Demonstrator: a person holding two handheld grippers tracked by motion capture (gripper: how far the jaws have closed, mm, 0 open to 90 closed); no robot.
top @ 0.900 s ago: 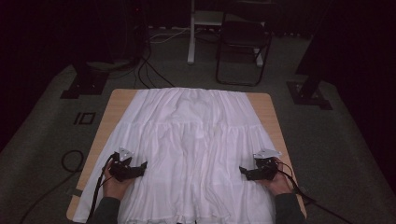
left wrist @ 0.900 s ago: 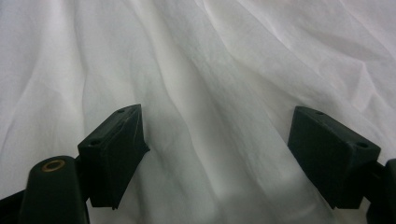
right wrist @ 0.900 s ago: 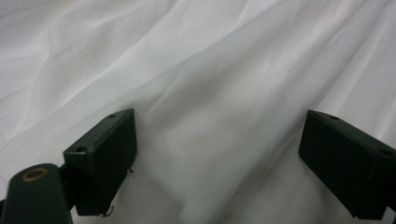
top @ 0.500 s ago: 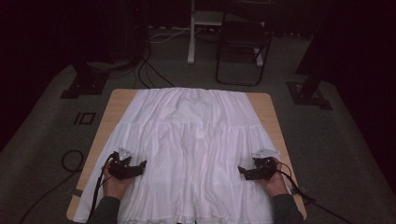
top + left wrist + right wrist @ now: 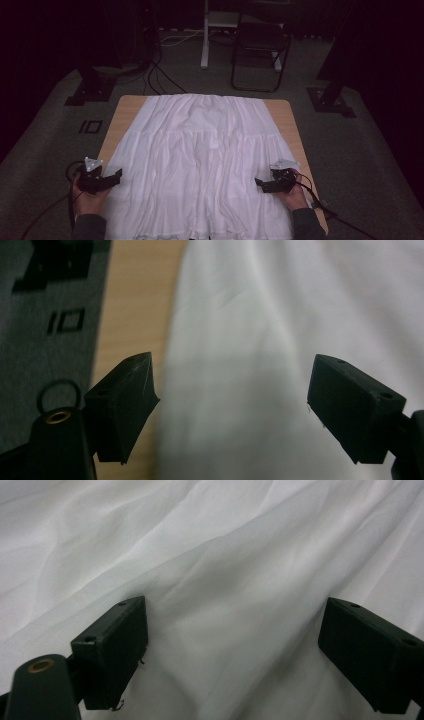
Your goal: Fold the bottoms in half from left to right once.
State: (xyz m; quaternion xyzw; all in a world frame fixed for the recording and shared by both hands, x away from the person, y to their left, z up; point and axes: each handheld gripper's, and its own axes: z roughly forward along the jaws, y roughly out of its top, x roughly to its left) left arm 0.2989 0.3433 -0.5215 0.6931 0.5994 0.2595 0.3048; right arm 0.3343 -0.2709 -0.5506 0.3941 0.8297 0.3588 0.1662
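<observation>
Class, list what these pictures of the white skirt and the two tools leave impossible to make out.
- Skirt hem: high view, cut off by the bottom edge.
- Table top: high view, mostly covered by the skirt.
- Skirt's weave: left tool view, blurred.
- Skirt's edges: right tool view, beyond the frame.

Skirt (image 5: 200, 160) spread on table (image 5: 125, 107); left tool (image 5: 116, 176) at its left edge, right tool (image 5: 260, 184) at right.

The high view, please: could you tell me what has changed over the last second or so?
Little has changed. The left hand-held gripper and the right hand-held gripper have drifted slightly toward the near edge of the table, each at its own side of the white skirt. Both are open and hold nothing. The skirt lies spread flat as before.
</observation>
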